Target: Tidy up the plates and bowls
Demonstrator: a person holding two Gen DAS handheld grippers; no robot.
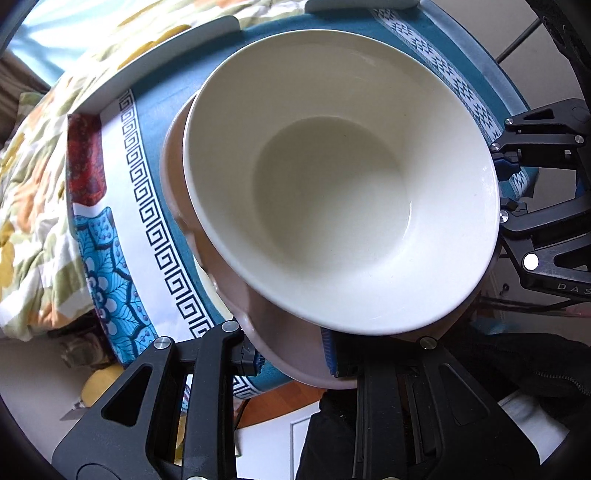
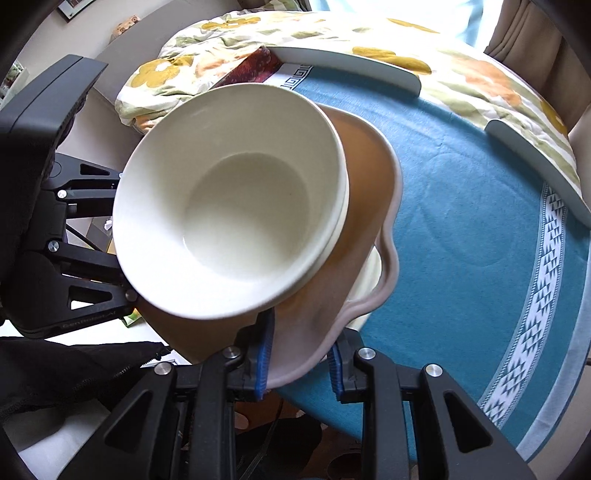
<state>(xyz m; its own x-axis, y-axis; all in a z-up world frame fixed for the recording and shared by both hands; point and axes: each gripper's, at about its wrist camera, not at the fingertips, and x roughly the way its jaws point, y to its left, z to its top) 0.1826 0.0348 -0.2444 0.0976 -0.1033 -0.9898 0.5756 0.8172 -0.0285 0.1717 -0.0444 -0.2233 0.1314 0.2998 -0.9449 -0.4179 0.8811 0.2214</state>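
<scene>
A white bowl (image 1: 332, 184) (image 2: 229, 206) sits nested in a second white bowl on a pinkish-brown plate with a wavy rim (image 1: 288, 347) (image 2: 369, 177). A cream plate (image 2: 371, 277) shows under the pink one. My left gripper (image 1: 291, 363) is shut on the near rim of the pink plate. My right gripper (image 2: 300, 365) is shut on the plate's rim from the opposite side, and its fingers (image 1: 517, 221) show at the right edge of the left wrist view. The stack hangs tilted above a round table's blue cloth (image 1: 162, 92) (image 2: 461, 221).
The blue cloth has white patterned borders (image 2: 550, 236). Two white curved bars (image 2: 351, 62) (image 2: 535, 166) stand along the table's far edge. A floral quilt (image 2: 332, 29) lies beyond them. A dark sleeve (image 2: 74, 369) and floor show below the table edge.
</scene>
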